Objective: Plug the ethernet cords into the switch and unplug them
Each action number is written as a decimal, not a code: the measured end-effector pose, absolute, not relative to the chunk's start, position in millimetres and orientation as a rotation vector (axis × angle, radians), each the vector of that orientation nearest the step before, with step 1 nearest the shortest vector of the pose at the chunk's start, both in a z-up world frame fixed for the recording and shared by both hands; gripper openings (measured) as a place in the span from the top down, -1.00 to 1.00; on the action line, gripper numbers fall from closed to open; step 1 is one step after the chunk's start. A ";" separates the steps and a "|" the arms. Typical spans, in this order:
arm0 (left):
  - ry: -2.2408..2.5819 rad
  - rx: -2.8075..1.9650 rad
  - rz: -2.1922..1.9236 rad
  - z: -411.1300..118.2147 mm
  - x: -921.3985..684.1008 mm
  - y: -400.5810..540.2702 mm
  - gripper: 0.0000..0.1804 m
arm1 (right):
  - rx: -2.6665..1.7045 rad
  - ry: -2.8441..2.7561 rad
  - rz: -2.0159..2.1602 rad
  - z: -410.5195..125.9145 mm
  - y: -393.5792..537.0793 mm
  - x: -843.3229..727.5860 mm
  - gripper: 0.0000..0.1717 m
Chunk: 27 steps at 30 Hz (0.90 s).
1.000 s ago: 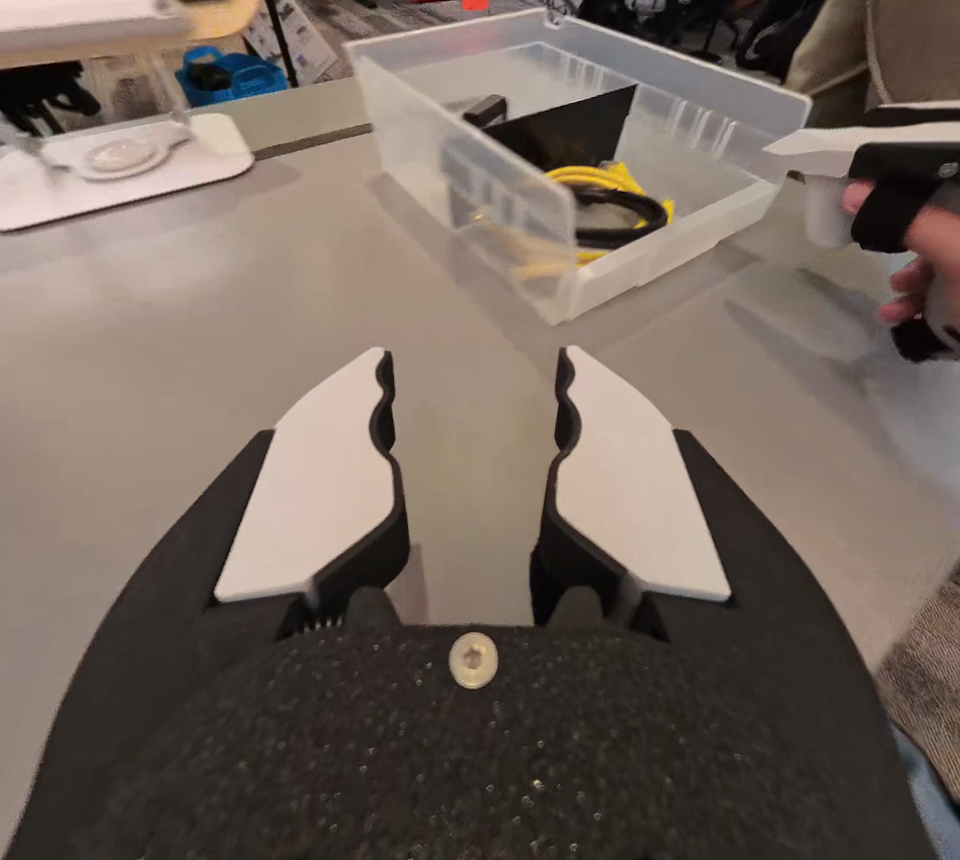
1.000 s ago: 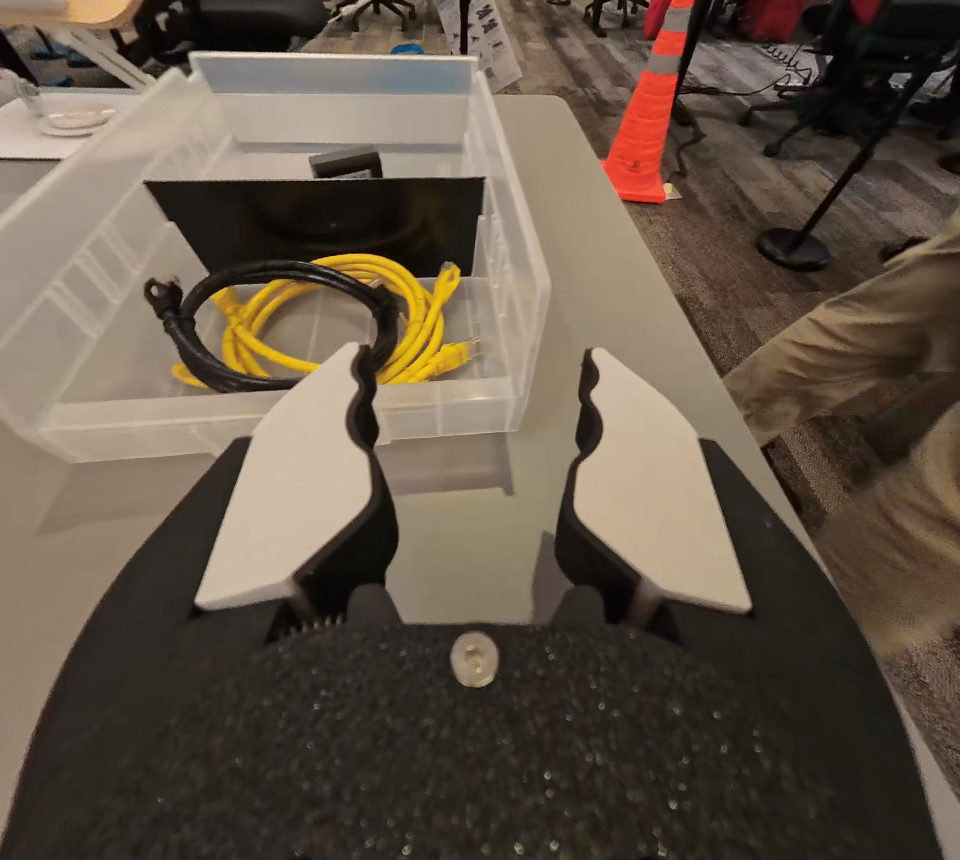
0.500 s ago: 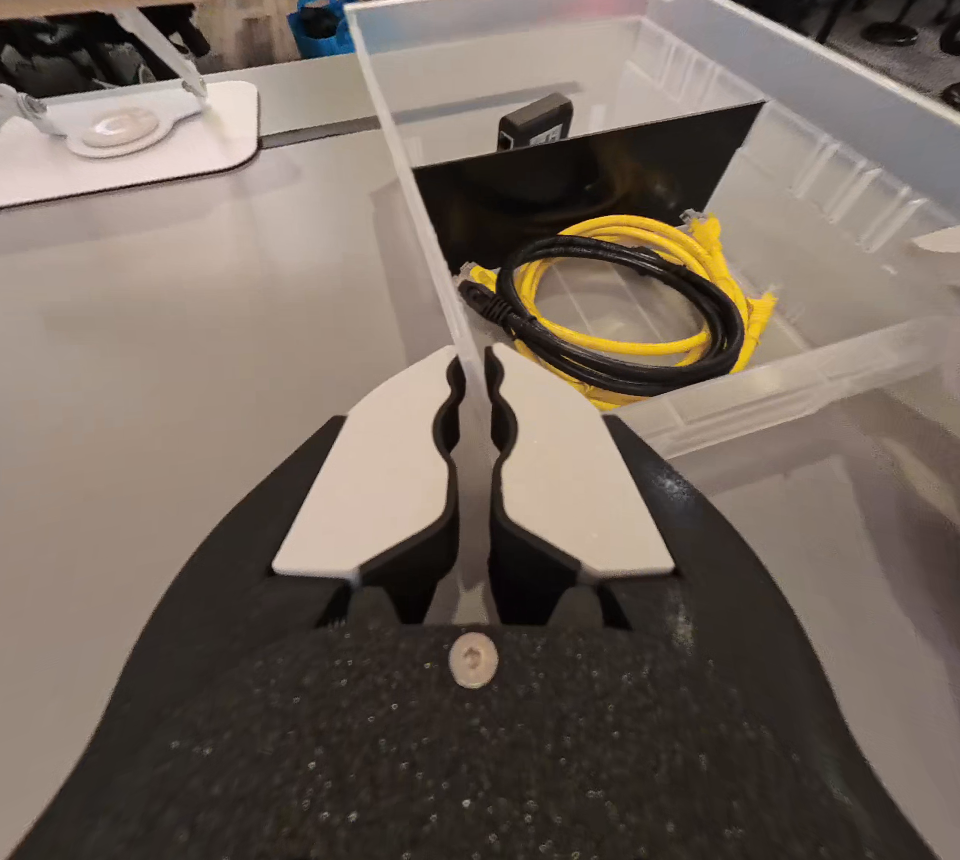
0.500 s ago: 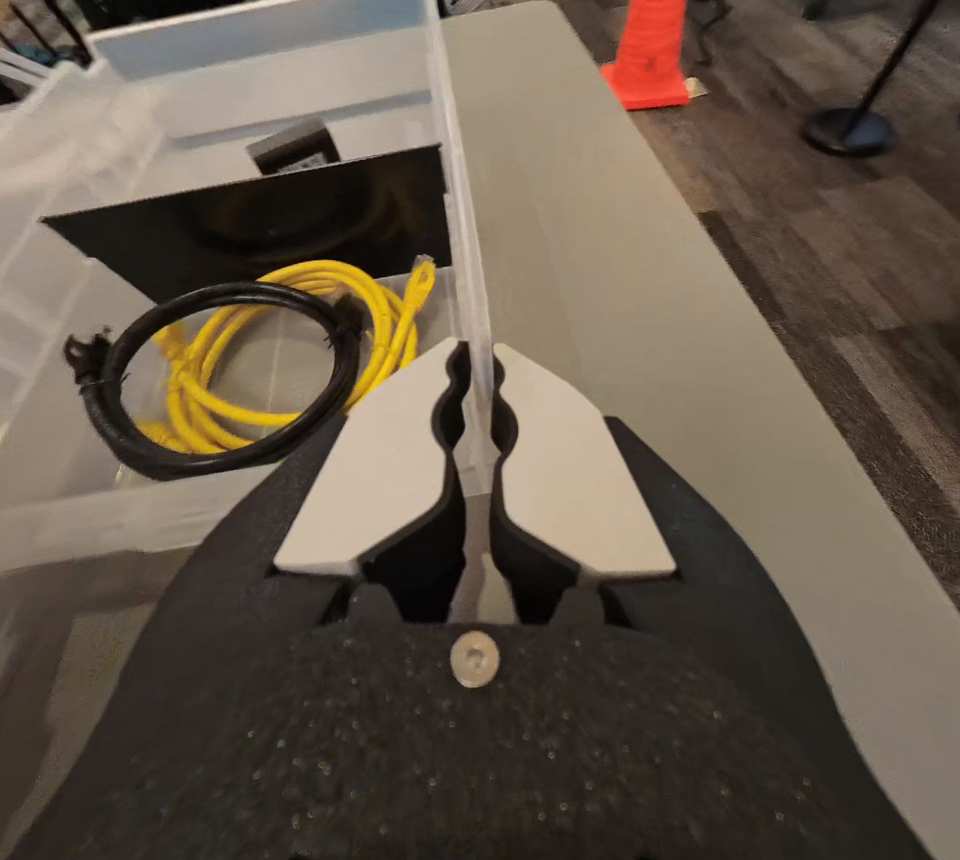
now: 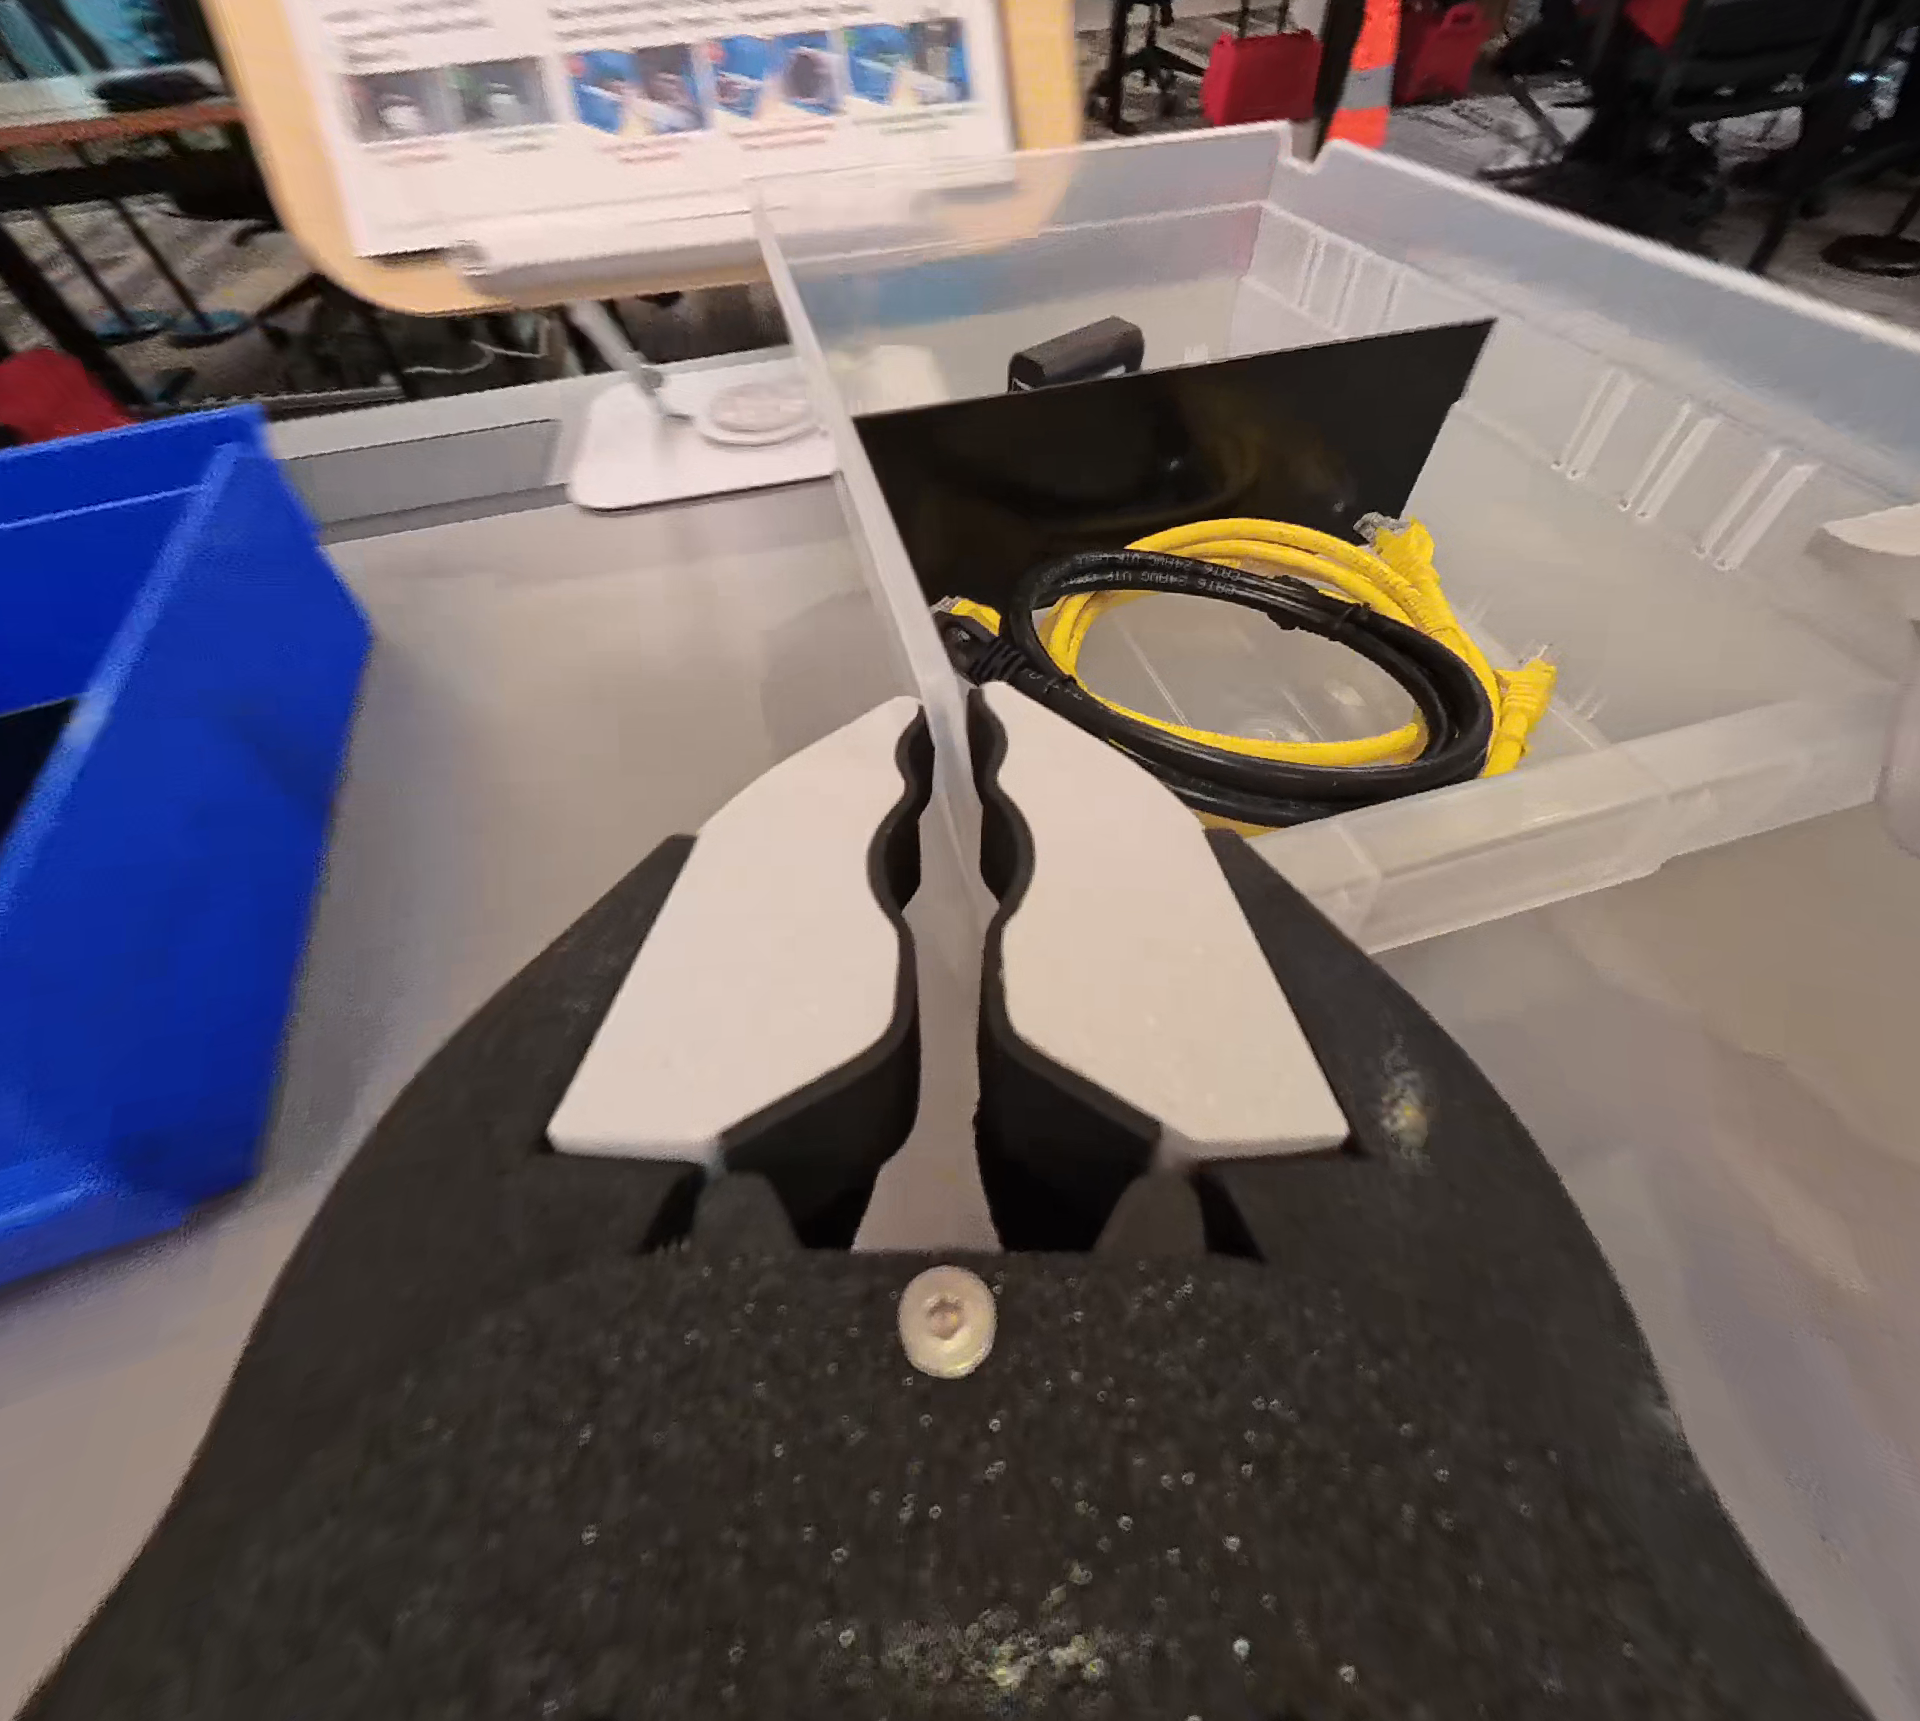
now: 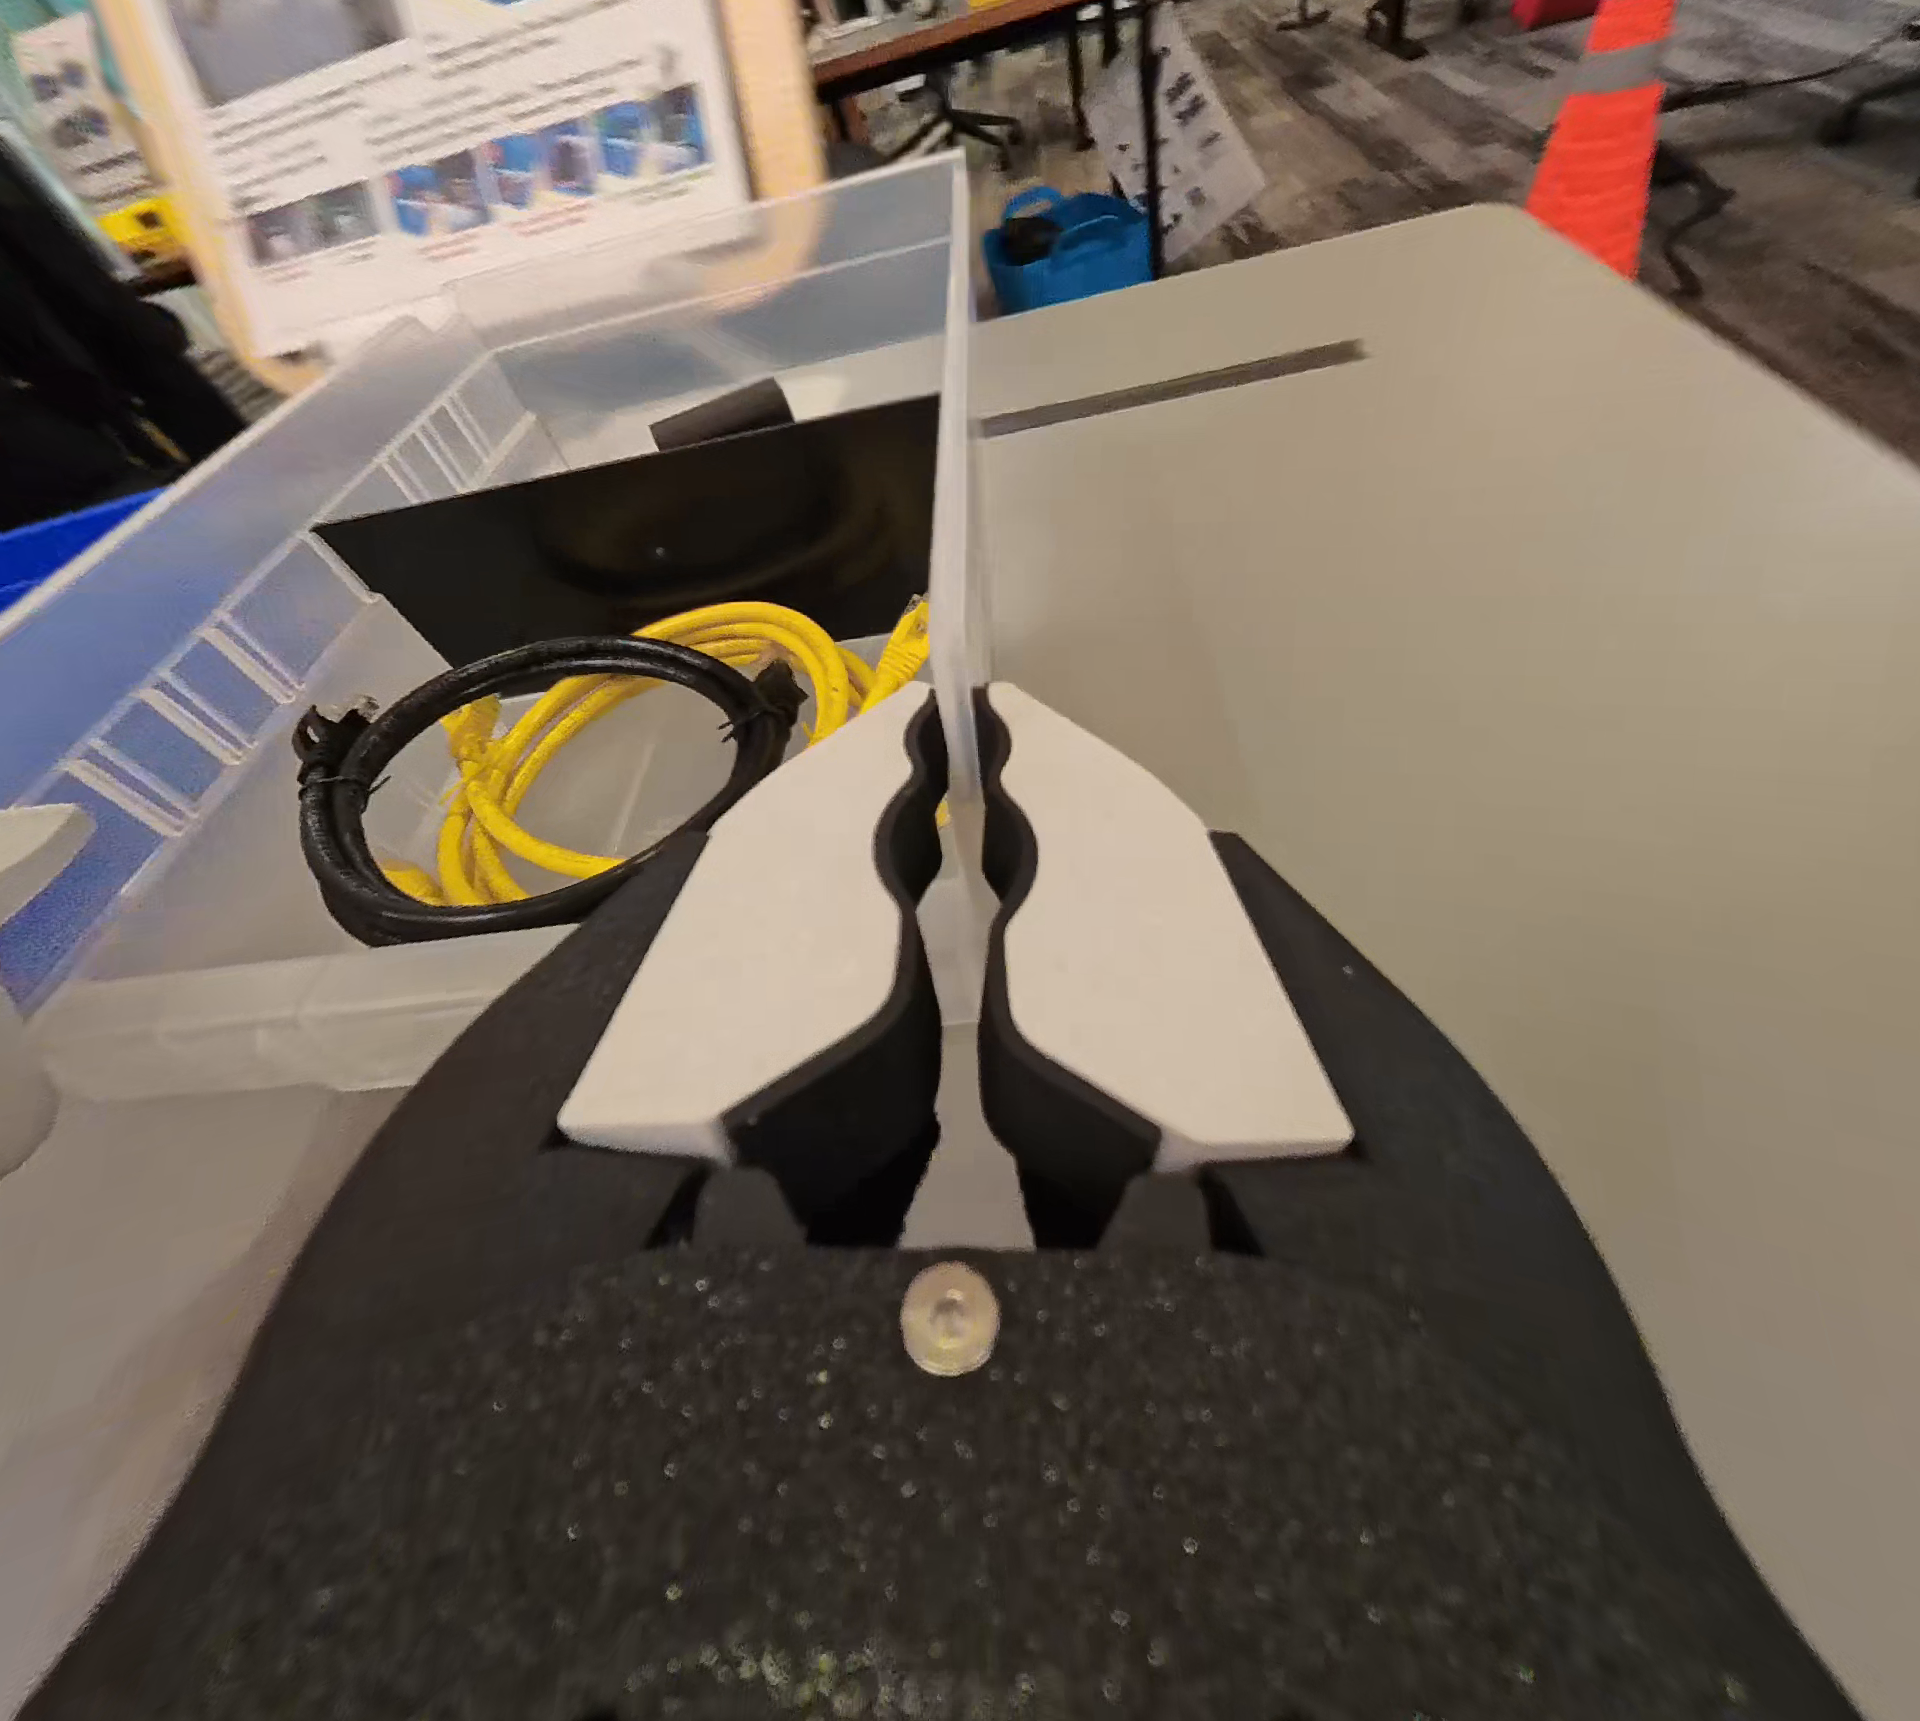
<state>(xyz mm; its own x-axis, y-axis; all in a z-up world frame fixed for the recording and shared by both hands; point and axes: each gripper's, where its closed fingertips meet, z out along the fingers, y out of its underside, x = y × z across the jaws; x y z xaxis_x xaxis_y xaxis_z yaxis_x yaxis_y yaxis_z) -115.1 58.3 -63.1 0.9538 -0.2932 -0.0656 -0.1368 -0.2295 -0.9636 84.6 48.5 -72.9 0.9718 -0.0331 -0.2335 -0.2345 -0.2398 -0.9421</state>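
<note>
A clear plastic bin [image 5: 1558,798] on the grey table holds coiled yellow ethernet cords [image 5: 1299,544] and a coiled black cord [image 5: 1351,726] in front of a black divider [image 5: 1143,466]. A small black switch [image 5: 1075,352] stands behind the divider. My left gripper [image 5: 945,705] is shut on the bin's left wall [image 5: 831,383]. My right gripper [image 6: 956,695] is shut on the bin's right wall [image 6: 954,476]. The right wrist view also shows the yellow cords [image 6: 748,632], the black cord [image 6: 343,840] and the divider [image 6: 623,549].
A blue bin [image 5: 135,788] stands on the table to the left of the clear bin. A sign board [image 5: 644,9] on a white base stands behind it. The grey table [image 6: 1455,632] runs on to the right, and an orange cone [image 6: 1605,71] stands on the floor beyond. Spacing between my two grippers at the tips: around 20 cm.
Both grippers went from wide open to shut, each on a side wall of the clear bin. Since then the views have swung, with the blue bin and sign board coming into view.
</note>
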 end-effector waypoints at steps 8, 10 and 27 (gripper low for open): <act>0.185 -1.873 0.007 -75.4 -240.6 57.7 0.95 | -1.902 0.065 0.285 -115.6 60.6 -48.5 0.97; 0.158 -1.872 0.024 -82.3 -259.3 59.6 0.96 | -1.900 -0.006 0.274 -121.3 59.0 -67.6 0.96; 0.208 -1.901 -0.358 -89.5 -323.7 4.0 0.39 | -1.701 -0.426 0.430 -78.5 20.9 -65.6 0.71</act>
<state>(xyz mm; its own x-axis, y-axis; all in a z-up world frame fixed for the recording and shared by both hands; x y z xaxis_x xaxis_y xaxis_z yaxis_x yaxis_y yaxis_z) -323.7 4.0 -89.5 0.9381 -0.3139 0.1464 0.0287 -0.3508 -0.9360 -65.6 20.9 -78.5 0.8614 0.5057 -0.0474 0.0421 -0.1641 -0.9855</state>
